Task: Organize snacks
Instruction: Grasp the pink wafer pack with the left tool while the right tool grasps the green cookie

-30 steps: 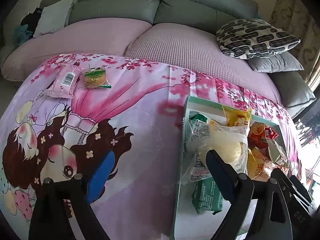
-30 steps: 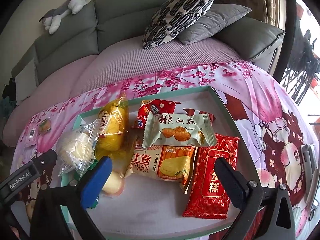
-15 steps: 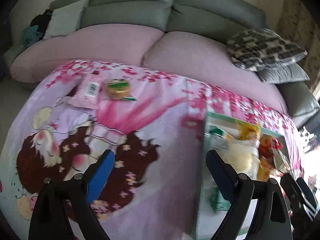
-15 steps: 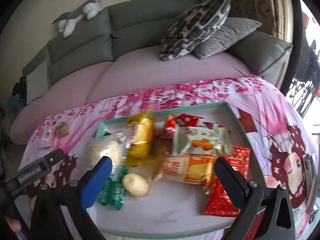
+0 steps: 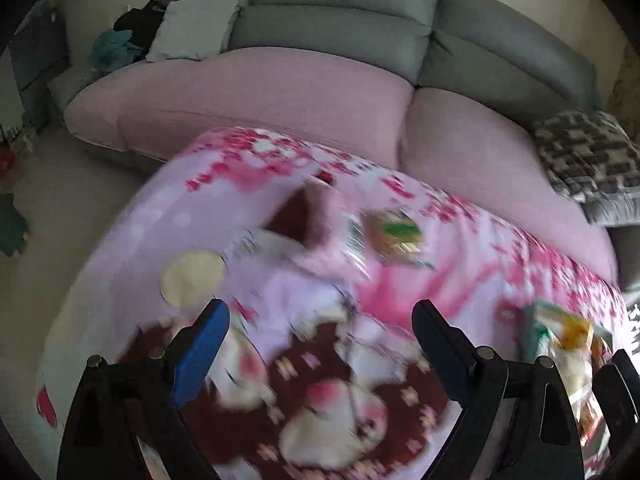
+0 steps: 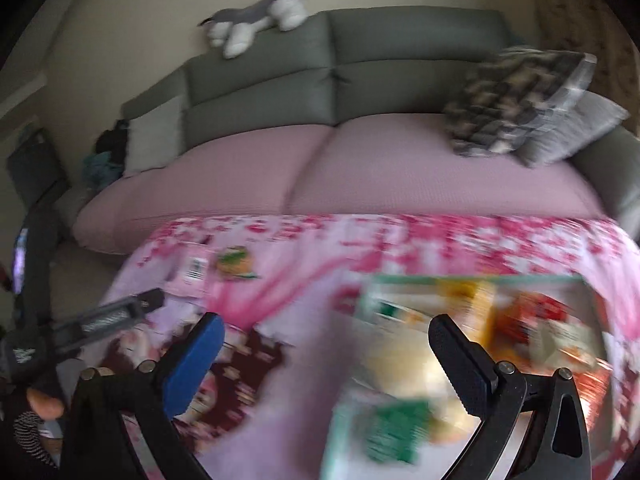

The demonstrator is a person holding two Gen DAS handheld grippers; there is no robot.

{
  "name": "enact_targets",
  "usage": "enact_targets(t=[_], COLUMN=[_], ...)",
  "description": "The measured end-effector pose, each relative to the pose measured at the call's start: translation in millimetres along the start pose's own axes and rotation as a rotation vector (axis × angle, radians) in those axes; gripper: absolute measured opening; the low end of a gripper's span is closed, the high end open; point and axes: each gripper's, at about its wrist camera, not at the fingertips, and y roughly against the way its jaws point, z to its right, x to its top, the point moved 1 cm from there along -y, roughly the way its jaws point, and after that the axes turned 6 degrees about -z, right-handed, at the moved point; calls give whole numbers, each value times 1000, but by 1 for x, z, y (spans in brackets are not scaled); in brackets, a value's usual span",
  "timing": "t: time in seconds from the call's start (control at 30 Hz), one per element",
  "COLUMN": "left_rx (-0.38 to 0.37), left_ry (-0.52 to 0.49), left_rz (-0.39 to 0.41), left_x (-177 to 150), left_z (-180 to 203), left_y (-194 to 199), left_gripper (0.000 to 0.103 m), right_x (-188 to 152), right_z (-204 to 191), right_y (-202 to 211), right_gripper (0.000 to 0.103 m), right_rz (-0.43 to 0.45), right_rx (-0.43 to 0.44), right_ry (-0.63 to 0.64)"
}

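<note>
Both views are blurred by motion. Two loose snacks lie on the pink cartoon cloth: a pink packet and a small orange-and-green packet beside it. My left gripper is open and empty, short of both packets. A teal-rimmed tray holds several snacks, among them a yellow bag, a red pack and a green packet. My right gripper is open and empty, straddling the tray's left rim from above. The left gripper's black body shows at the left of the right wrist view.
A grey sofa with a pink seat cover runs behind the cloth. A patterned cushion lies at its right, a plush toy on its back, a pale pillow at its left. Bare floor lies left of the cloth.
Both grippers swung left and rose slightly. The tray slid toward the right of both views, and the two loose packets now sit nearer the middle. Both stayed open and empty.
</note>
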Motion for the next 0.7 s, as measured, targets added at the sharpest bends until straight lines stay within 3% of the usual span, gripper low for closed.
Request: enact_targets(t=[0.13, 0.27, 0.5, 0.7], left_rx=[-68, -181, -166, -139], left_ry=[53, 71, -14, -35], left_rz=[-66, -169, -253, -244], left_x=[33, 57, 73, 81], left_z=[-20, -24, -6, -7], left_y=[-36, -77, -117, -123], left_gripper=[93, 93, 92, 76], right_x=[23, 36, 41, 49], right_z=[-29, -56, -76, -95], right_y=[-41, -97, -166, -196], right_gripper=[103, 97, 93, 89], right_rz=[-40, -107, -183, -197], right_rx=[82, 52, 22, 18], right_ry=[30, 141, 206, 272])
